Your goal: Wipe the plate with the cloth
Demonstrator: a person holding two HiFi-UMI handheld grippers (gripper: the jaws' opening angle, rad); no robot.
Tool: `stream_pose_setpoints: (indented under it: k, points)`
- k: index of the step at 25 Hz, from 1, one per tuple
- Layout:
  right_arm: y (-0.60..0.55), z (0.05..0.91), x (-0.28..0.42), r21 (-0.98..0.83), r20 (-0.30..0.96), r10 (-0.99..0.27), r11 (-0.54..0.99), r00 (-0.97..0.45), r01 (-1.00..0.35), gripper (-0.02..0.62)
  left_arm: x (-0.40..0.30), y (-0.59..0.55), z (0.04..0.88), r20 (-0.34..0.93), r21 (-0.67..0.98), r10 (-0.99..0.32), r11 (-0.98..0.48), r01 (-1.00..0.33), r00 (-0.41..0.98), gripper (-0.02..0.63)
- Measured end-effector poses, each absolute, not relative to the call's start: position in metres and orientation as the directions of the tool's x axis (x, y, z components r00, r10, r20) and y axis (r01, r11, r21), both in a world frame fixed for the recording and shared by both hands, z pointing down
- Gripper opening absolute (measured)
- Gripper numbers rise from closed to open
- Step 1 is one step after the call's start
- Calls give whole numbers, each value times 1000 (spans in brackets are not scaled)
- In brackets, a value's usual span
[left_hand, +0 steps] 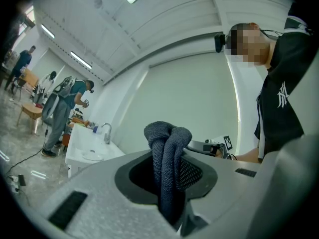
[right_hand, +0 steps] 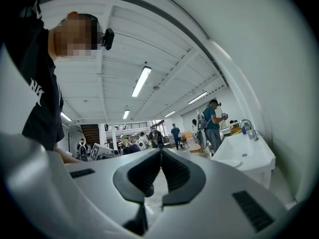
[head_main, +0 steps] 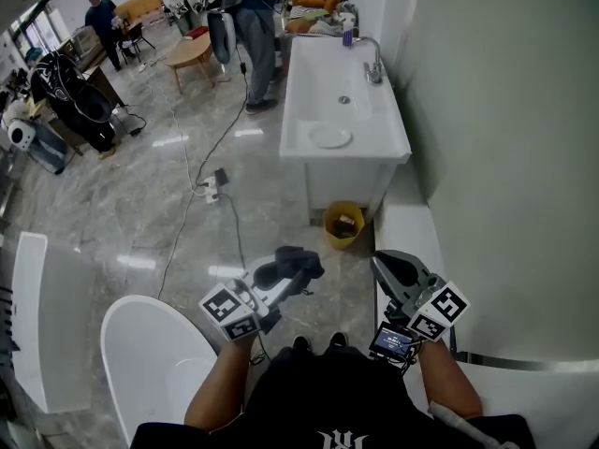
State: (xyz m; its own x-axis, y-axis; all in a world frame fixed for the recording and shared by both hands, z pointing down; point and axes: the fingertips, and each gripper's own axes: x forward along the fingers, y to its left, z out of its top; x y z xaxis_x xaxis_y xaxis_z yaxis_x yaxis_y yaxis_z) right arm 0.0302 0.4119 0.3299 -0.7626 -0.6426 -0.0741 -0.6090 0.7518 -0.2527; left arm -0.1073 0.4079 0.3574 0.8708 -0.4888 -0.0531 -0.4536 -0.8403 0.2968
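Note:
A dark grey cloth hangs bunched from my left gripper, which is shut on it low in the head view. In the left gripper view the cloth stands folded between the jaws. The white plate lies on the front end of a white sink counter, well ahead of both grippers. It shows small in the left gripper view and in the right gripper view. My right gripper is shut with nothing between its jaws, to the right of the left one.
A faucet stands at the counter's far end. A yellow bin sits on the floor under the counter. A cable and power strip cross the marble floor. A white tub is at lower left. A person stands beside the counter.

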Motion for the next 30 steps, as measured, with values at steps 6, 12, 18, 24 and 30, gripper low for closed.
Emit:
stream_pose_setpoints:
  k: [6, 12, 18, 24, 30]
  points:
    - [410, 332, 37, -253, -68, -639, 754, -766, -607, 5, -103, 403, 356, -56, 298, -494, -838, -458, 868, 67]
    - [399, 336, 51, -238, -64, -632, 761, -772, -604, 5, -89, 391, 360, -41, 286, -505, -833, -475, 862, 67]
    - [385, 342, 69, -241, -63, -621, 769, -781, -592, 5, -69, 379, 366, -30, 291, -519, -822, -489, 854, 67]
    - [372, 344, 75, -248, -73, -633, 760, -771, -601, 6, -63, 376, 369, -15, 289, -523, -818, -497, 852, 67]
    - [346, 342, 74, -236, -77, -639, 758, -765, -609, 6, -66, 354, 370, -10, 285, -520, -820, -496, 854, 67]
